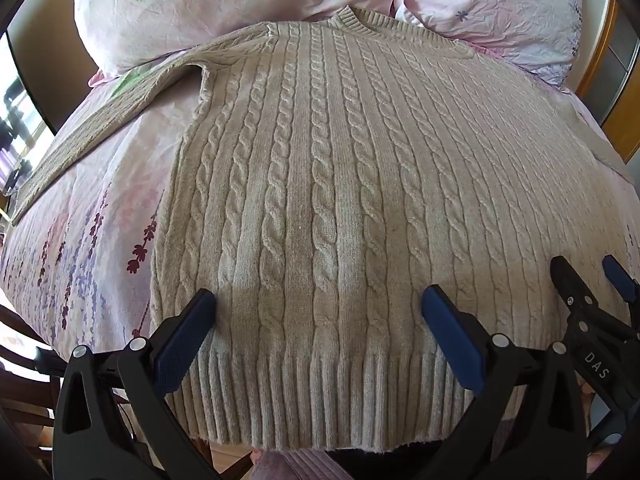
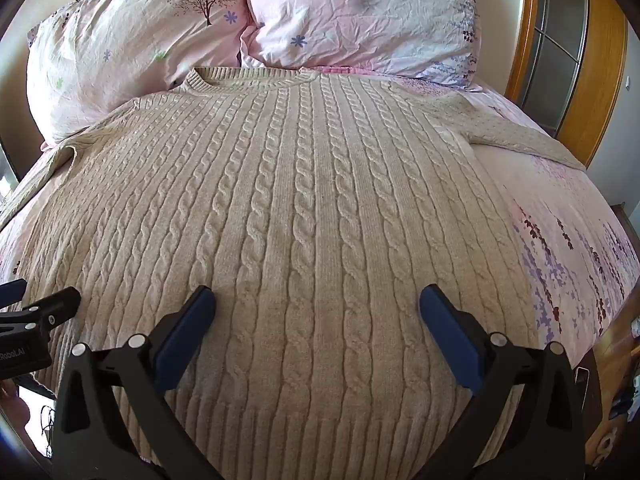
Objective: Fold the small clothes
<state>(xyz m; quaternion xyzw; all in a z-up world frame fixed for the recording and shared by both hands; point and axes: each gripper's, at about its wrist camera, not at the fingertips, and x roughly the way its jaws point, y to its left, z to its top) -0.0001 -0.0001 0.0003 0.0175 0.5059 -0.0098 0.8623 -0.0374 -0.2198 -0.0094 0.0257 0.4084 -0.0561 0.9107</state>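
Markings: the right gripper (image 1: 592, 280), seen at the right edge of the left wrist view, is bearing the letters "DAS" in white on its black body. The left gripper (image 2: 24, 296), seen at the left edge of the right wrist view, is carrying a label reading "RoboLAI"; its first characters are running out of frame.

Garment: a beige cable-knit sweater (image 1: 320, 184) is lying flat and unfolded on a bed with a pink floral cover (image 1: 80, 220). Its collar is pointing far, toward two floral pillows (image 2: 352, 12); its ribbed hem is lying near, at the bed's edge. One sleeve is stretching out to the left and one to the right.

Left gripper (image 1: 320, 300): the jaws are standing wide apart with nothing between the blue pads (image 1: 188, 336). It is hovering over the sweater's lower left part, just above the hem.

Right gripper (image 2: 320, 300): the jaws are likewise standing wide and gripping nothing. It is sitting over the sweater's lower right part, beside the left gripper.

A wooden door frame (image 2: 524, 28) is showing far right.
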